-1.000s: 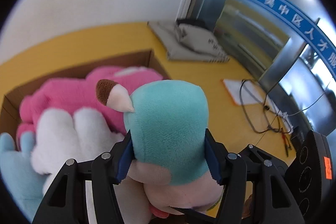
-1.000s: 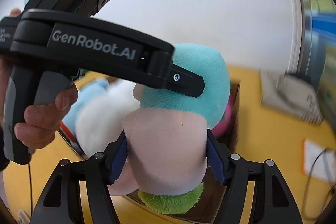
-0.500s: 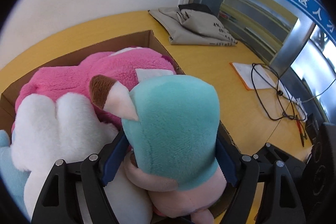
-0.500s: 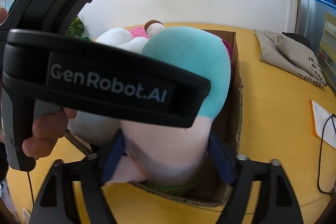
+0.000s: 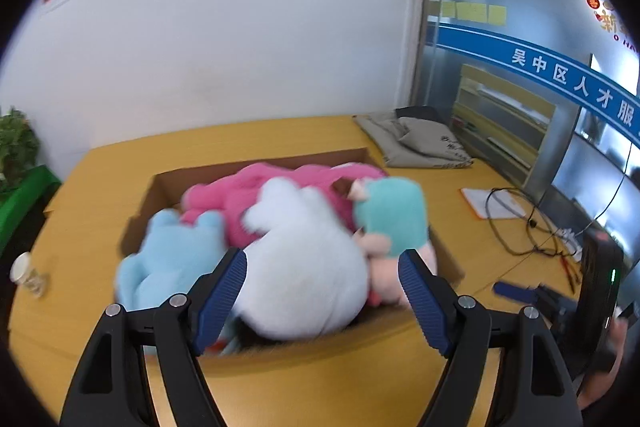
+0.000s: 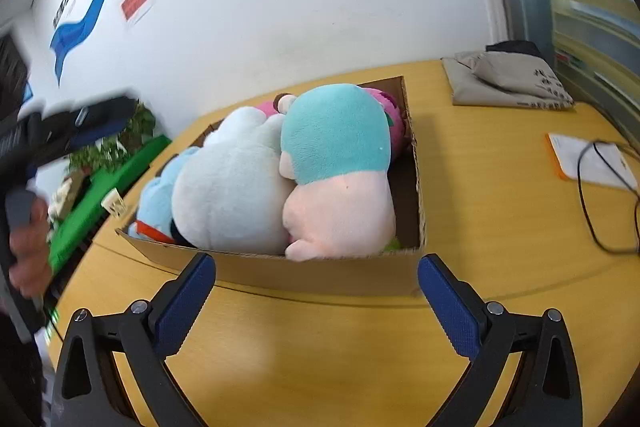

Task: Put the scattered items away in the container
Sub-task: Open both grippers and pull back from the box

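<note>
Resting in the cardboard box (image 6: 416, 187) on the yellow surface (image 6: 500, 227), the teal-and-pink plush toy (image 6: 340, 167) filled the right end of the container, pressed against a white plush (image 6: 232, 187) at its left. A light blue plush (image 5: 168, 259) sat at the box's left end and a pink plush (image 5: 256, 195) lay along the far side, partly hidden under the others. The right tongs (image 6: 316, 303) stood spread wide on the near side of the box, their jaws having just opened, with nothing between the blue pads and only the box's near wall beyond them. The left tongs (image 5: 322, 299) were also released and clear of the toys, their jaws having opened within the past second; in the blurred left wrist view the white plush appeared in the gap between the fingers, but the pads did not press on it. A person's hand (image 6: 24, 255) gripping the left tool showed at the left edge of the right wrist view. Far right on the surface lay a folded grey bag (image 6: 508, 83), and nearer, an orange-edged pad (image 6: 588, 163) with a black cable (image 6: 592, 219) looped over it. A green planter (image 6: 104, 183) sat beyond the surface's left edge.
</note>
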